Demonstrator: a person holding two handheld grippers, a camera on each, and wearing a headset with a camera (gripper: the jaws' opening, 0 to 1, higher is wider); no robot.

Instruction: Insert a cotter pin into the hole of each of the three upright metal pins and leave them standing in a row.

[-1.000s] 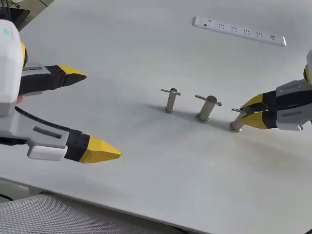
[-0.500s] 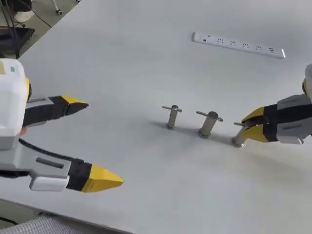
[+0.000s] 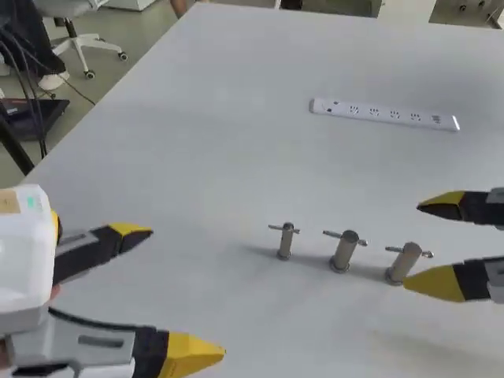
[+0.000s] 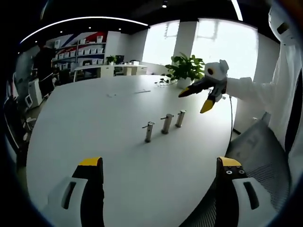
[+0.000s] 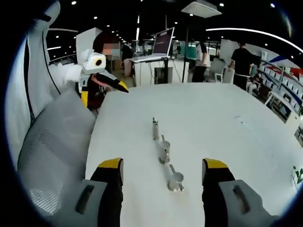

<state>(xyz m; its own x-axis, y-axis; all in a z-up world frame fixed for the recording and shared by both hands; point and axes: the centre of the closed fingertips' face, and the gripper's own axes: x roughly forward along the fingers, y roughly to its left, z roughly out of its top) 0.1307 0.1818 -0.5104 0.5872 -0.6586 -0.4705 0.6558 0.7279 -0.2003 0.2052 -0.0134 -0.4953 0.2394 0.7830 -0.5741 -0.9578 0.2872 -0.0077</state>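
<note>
1. Standing in a row on the pale counter (image 3: 197,118) are the first pin (image 3: 286,242), the second pin (image 3: 344,253) and the third pin (image 3: 402,264), counted from the left claw's side. All three are upright and apart from one another.
2. One cotter pin (image 3: 280,228) runs crosswise through the top of the first pin. Another cotter pin (image 3: 345,235) crosses the head of the second pin, and a further cotter pin (image 3: 411,251) crosses the head of the third pin.
3. The left claw (image 3: 185,291) hangs at the near left of the head view with its jaws wide apart and nothing between them, well apart from the pins. In the left gripper view the row lies ahead, about midway between the two yellow-tipped jaws.
4. The right claw (image 3: 413,246) also has its jaws spread and holds nothing. In the head view one yellow tip lies beyond the third pin and the other just on the near side of it.
5. In the right gripper view the third pin is the nearest, seen between the two jaws, and the row runs away from it.
6. The left gripper view shows the right claw raised above the counter past the far end of the row, clear of the pins.
7. A white power strip (image 3: 384,115) lies flat farther back on the counter, well apart from the row.
</note>
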